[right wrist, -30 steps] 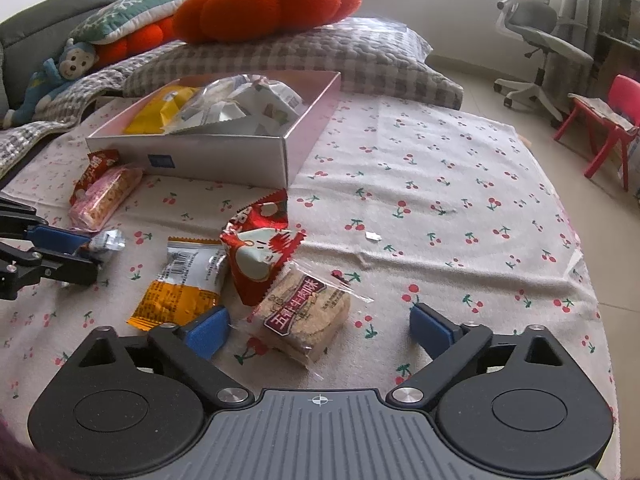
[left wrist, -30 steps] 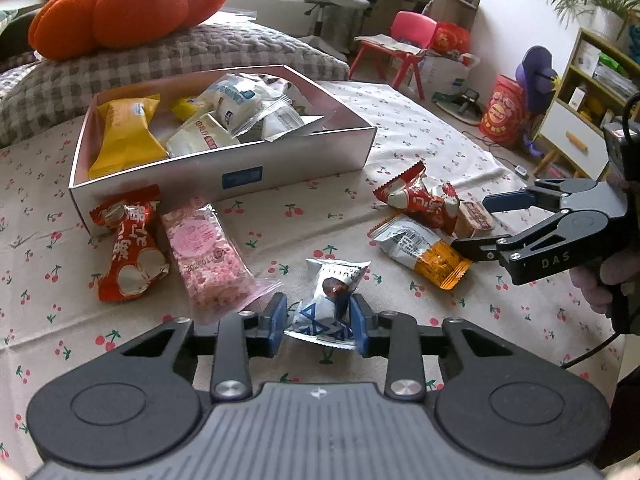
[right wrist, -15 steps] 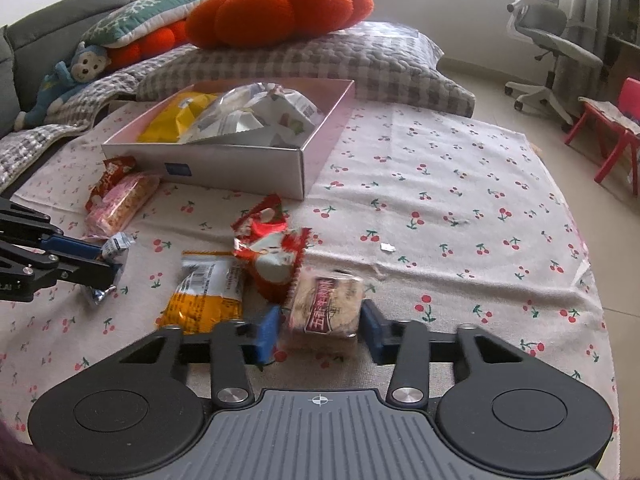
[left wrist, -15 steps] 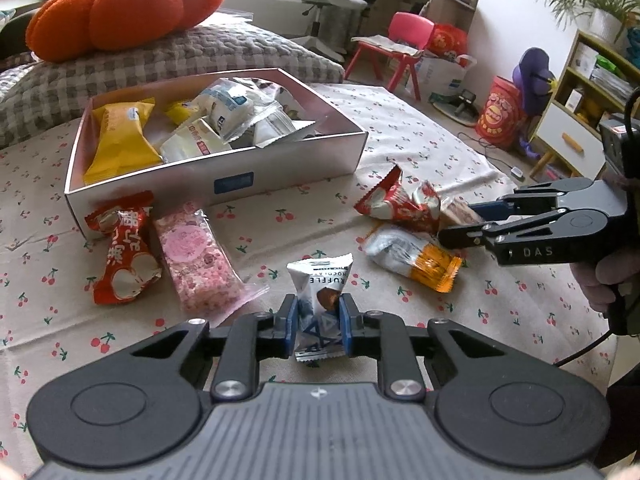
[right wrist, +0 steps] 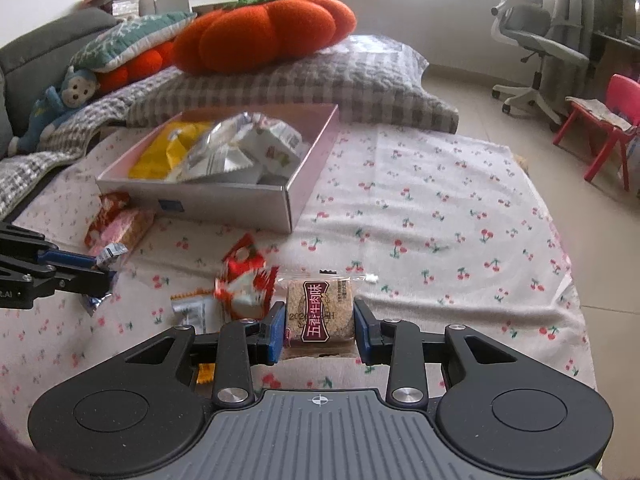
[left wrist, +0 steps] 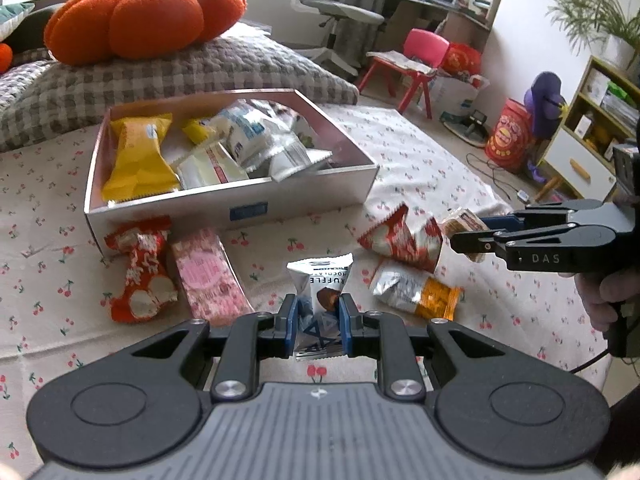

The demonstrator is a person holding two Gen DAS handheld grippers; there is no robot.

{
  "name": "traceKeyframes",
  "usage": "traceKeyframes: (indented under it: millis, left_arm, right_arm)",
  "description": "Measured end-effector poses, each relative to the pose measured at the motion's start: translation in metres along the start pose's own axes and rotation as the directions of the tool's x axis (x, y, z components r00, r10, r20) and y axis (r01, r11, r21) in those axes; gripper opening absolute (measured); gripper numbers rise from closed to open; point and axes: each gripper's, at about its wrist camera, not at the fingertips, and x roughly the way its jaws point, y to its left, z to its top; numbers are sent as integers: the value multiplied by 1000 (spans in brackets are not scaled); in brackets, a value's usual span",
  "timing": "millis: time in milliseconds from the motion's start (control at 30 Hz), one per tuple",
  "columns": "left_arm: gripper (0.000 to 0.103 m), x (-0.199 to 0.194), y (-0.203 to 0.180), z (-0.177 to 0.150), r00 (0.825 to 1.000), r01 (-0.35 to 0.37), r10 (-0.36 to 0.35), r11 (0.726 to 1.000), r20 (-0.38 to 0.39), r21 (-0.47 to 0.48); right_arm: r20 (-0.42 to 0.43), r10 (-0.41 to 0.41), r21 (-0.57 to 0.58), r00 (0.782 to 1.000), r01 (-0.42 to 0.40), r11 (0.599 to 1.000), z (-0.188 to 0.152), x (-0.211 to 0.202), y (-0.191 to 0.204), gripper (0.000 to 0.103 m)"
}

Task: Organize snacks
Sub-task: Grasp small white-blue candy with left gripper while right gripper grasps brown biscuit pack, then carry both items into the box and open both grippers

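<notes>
truffle packet (left wrist: 319, 304) stands upright, clamped in left gripper (left wrist: 319, 325); right gripper (right wrist: 320, 330) grips cracker pack (right wrist: 320, 312), long axis pointing away

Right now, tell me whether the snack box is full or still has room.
Partly full: the box holds yellow and white packets heaped at one end; its other end shows bare floor.
</notes>
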Motion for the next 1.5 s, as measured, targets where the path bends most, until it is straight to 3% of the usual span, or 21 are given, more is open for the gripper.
traceKeyframes:
  millis: [367, 833, 1500]
  left_arm:
    - [19, -7, 8, 26, 998, -37, 40, 997, 51, -61]
    - [19, -1, 23, 57, 988, -127, 138, 983, 72, -131]
    - [19, 26, 62, 75, 947, -303, 319, 929, 45, -214]
  right_arm:
    - [66, 21, 21, 998, -23, 1000, 32, -8, 11, 33]
    - [83, 21, 47, 996, -25, 999, 65, 7, 27, 33]
    - [47, 14, 143, 999, -20, 990, 98, 55, 34, 33]
